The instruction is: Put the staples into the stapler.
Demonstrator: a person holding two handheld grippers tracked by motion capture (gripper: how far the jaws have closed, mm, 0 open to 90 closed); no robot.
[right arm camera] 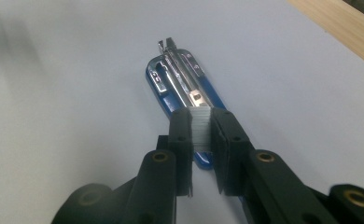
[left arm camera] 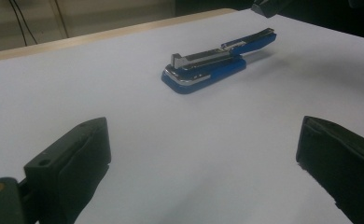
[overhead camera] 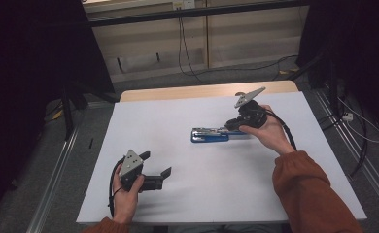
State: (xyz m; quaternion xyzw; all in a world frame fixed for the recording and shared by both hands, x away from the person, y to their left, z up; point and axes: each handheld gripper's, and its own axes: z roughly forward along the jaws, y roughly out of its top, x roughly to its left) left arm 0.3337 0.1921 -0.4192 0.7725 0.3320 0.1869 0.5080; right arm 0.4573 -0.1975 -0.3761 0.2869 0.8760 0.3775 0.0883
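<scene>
While the silvery strip of staples point(right arm camera: 200, 126) sits pinched between the narrowed jaws of the right gripper point(right arm camera: 200, 140), just above the rear of the open blue-and-chrome stapler point(right arm camera: 180, 79) lying mid-table, a slight tilt or squeeze could, I judge, snap the strip or miss the magazine channel. The left gripper point(overhead camera: 156, 167) hovers well apart over the white tabletop point(overhead camera: 202, 184), jaws wide, holding nothing. One strip, one stapler, two grippers.
</scene>
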